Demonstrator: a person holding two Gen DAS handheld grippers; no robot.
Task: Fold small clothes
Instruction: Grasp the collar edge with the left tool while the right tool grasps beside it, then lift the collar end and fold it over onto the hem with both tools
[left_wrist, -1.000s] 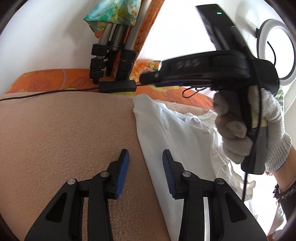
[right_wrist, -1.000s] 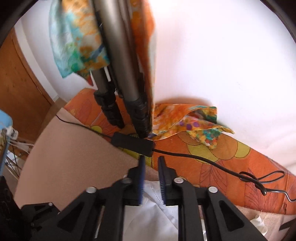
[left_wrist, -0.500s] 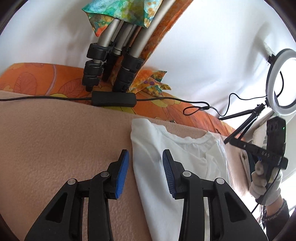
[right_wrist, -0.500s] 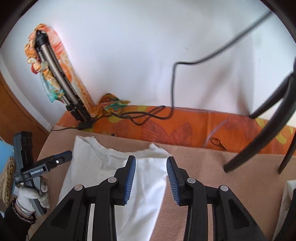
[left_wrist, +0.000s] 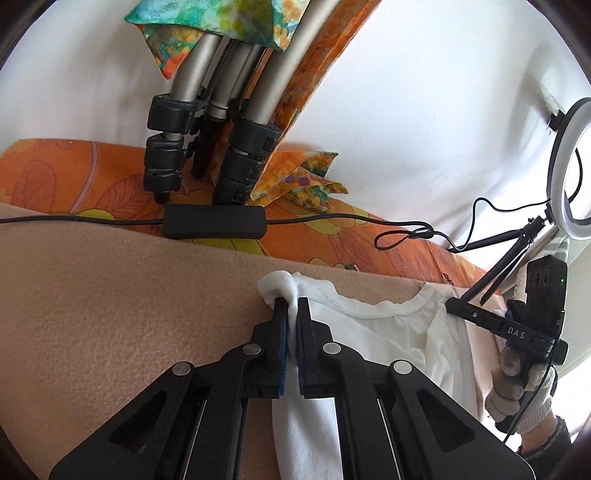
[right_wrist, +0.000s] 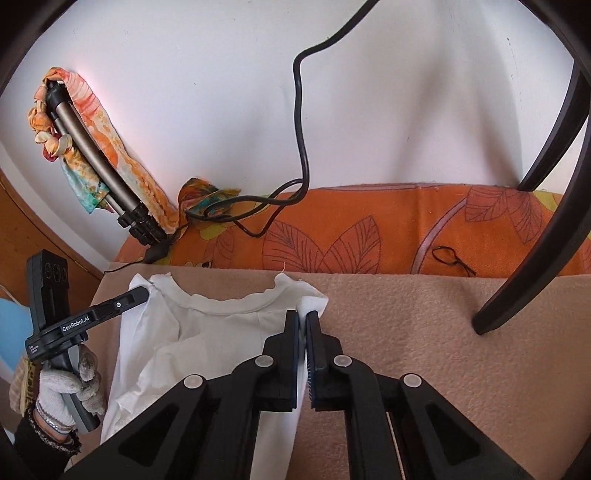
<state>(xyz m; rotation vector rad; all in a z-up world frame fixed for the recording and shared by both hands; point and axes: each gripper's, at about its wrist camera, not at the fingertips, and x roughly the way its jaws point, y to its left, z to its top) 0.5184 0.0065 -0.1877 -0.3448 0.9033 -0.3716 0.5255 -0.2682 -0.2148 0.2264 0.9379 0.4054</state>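
Your left gripper (left_wrist: 291, 317) has just closed its fingers on the white T-shirt's (left_wrist: 373, 332) left shoulder corner; your right gripper (right_wrist: 303, 325) has just pinched the other shoulder. The shirt lies flat on the tan blanket (left_wrist: 110, 314). It looks thin, limp cotton, so lift evenly.

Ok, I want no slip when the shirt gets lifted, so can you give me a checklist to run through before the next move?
1. Left gripper shut on the white shirt at its shoulder corner: ok, cloth bunched between the fingers.
2. Right gripper shut on the other shoulder corner: ok.
3. Neckline lies between the two grips: ok.
4. Shirt body flat: not ok, wrinkled near the left gripper.
5. Blanket beside the shirt free of clutter: ok.
6. Lower hem lying straight: cannot tell, hidden behind the grippers.
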